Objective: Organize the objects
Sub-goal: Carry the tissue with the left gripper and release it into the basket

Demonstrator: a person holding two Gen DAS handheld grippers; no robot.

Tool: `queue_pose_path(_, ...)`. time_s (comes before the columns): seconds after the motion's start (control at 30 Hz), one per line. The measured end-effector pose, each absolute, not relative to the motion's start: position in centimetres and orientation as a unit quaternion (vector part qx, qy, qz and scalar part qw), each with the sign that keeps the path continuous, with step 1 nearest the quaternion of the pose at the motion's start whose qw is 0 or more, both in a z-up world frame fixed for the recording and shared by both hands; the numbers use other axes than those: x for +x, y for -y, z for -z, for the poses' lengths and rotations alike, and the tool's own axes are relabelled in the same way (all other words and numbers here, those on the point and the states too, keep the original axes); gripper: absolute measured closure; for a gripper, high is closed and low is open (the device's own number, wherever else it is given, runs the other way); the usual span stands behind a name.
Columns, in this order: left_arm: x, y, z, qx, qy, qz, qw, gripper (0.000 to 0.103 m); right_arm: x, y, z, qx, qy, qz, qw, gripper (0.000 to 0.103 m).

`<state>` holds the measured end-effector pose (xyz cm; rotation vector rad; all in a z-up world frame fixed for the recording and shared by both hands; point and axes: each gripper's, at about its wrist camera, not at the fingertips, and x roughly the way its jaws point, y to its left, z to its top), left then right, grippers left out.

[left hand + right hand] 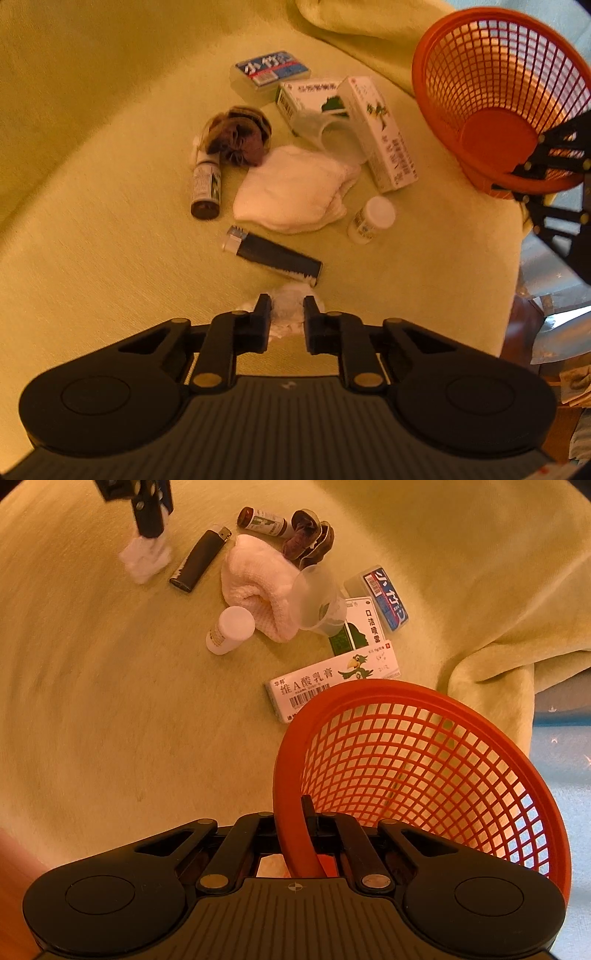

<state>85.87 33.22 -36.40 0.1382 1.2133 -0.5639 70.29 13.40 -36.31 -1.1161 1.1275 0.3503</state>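
Observation:
My left gripper (287,312) is shut on a crumpled white tissue (290,306), seen from the right wrist as a wad (146,559) just above the yellow-green blanket (92,221). My right gripper (295,823) is shut on the rim of the tilted orange mesh basket (424,757), which holds nothing. Beyond the tissue lie a black lighter (273,254), a white pill bottle (371,219), a folded white cloth (295,188), a brown spray bottle (205,188), a dark scrunchie (238,134), a clear cup (325,127), white medicine boxes (380,133) and a blue-labelled case (269,72).
The blanket (92,720) bunches into thick folds at the back and right (491,657). A light blue surface (561,757) shows past its right edge. Clutter in silvery wrapping (554,314) sits beyond the blanket edge in the left wrist view.

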Motion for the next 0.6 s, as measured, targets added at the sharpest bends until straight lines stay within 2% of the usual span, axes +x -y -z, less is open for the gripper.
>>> queue_pose_path(0.37,89.8,-29.7,28.1,0.048,-0.499,0.323,0.802,0.090,70.4,-13.5,36.5,-0.494,-0.503,-0.146,0.694,0.103)
queue_pose_path(0.6,92.5,-25.1,25.1,0.041,-0.473,0.377,0.795,0.090,70.6,-13.4,36.6,-0.490,-0.503,-0.142,0.698,0.103)
